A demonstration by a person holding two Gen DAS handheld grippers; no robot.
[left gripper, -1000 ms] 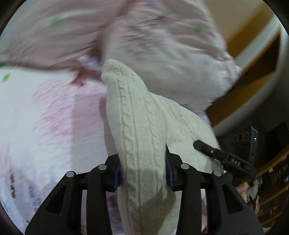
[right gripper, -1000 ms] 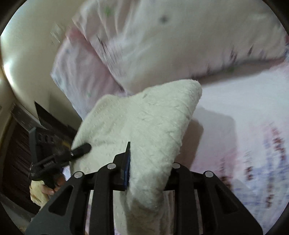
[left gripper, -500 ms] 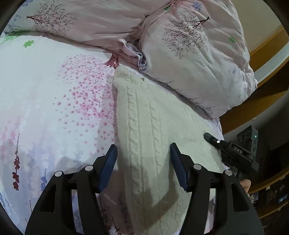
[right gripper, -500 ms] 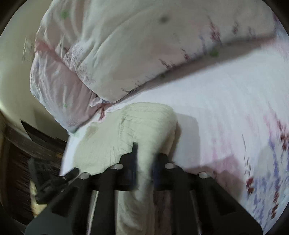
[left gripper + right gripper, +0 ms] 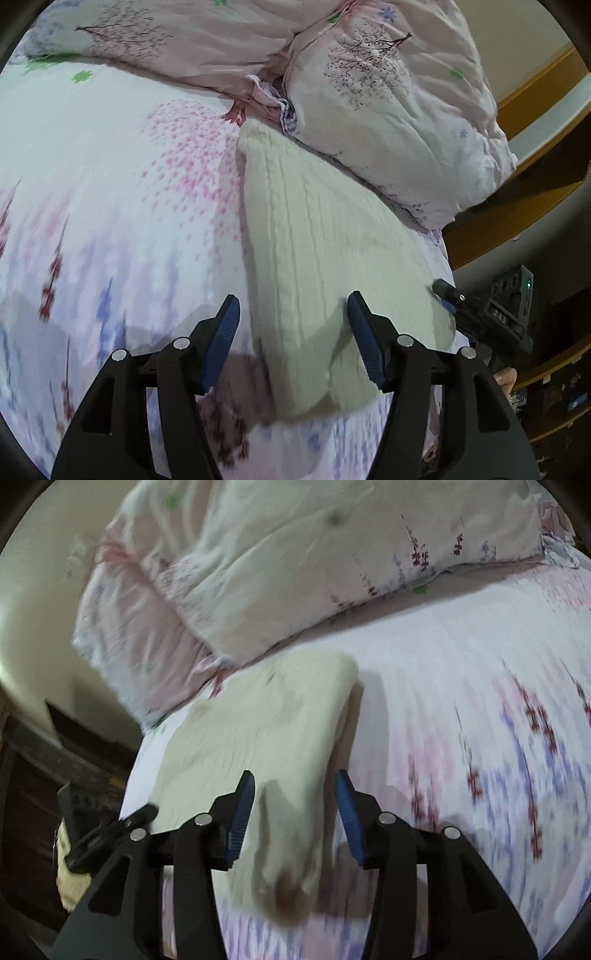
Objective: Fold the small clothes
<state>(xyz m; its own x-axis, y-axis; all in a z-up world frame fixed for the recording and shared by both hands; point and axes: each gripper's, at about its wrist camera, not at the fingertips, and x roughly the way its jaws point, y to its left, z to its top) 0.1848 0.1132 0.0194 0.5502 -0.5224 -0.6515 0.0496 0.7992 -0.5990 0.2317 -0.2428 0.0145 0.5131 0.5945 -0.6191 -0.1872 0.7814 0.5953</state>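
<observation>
The left gripper (image 5: 293, 321) stands wide open and grips nothing, its jaws either side of the cream knit garment (image 5: 325, 258) at the frame's centre. The right gripper (image 5: 295, 805) is likewise open over the garment's near edge. It lies folded on the bed (image 5: 110, 184), just below the pillows (image 5: 388, 110). Soft, light and limp, it is probably best pinched at a corner. Both grippers point forward, angled downward over it.

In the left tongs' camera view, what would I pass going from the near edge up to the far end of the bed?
Left tongs, open → cream knitted garment lying on the flowered bedsheet → pink flowered pillows.
</observation>
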